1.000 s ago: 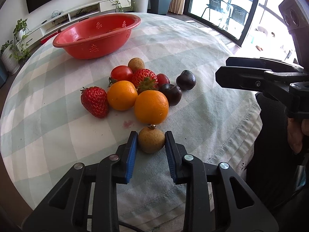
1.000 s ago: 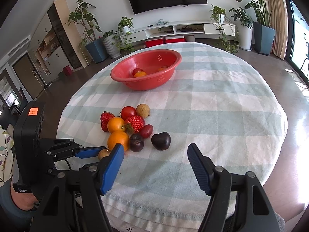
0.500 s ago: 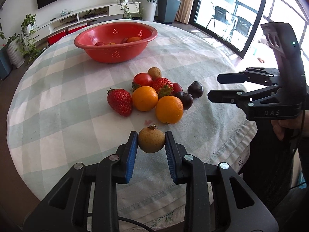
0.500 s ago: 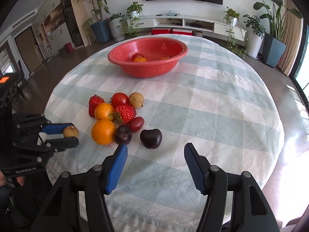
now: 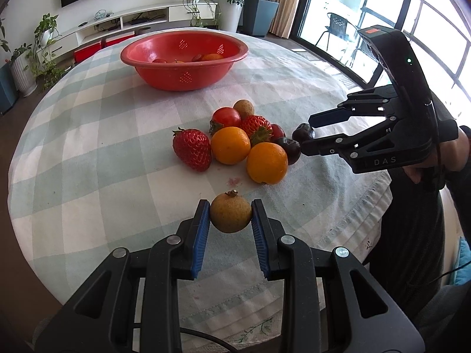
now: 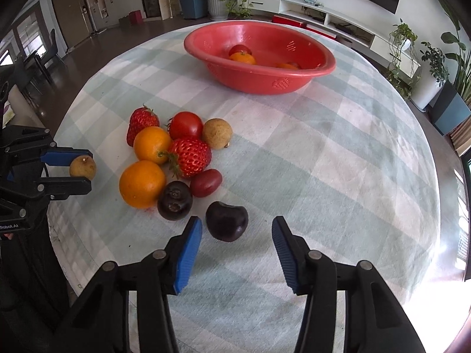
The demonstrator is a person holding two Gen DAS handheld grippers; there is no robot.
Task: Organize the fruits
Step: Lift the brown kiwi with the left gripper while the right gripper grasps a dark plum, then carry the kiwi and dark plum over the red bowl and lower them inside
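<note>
My left gripper (image 5: pixel 230 216) is shut on a brown longan (image 5: pixel 230 212) and holds it above the table's near edge; it also shows in the right wrist view (image 6: pixel 83 167). My right gripper (image 6: pixel 237 231) is open, its fingers on either side of a dark cherry (image 6: pixel 226 220) lying on the cloth. It shows from the side in the left wrist view (image 5: pixel 309 131). A fruit cluster lies by it: two oranges (image 6: pixel 142 184), two strawberries (image 6: pixel 189 156), a tomato (image 6: pixel 185 125), another longan (image 6: pixel 217 133), a second dark cherry (image 6: pixel 175 200).
A red colander bowl (image 6: pixel 294 78) holding a few fruits stands at the far side of the round checked tablecloth (image 6: pixel 323 161). The table edge is close under both grippers. A TV shelf and potted plants lie beyond the table.
My left gripper lifted the longan off the cloth and pulled back. My right gripper moved forward and down until its open fingers flank the dark cherry.
</note>
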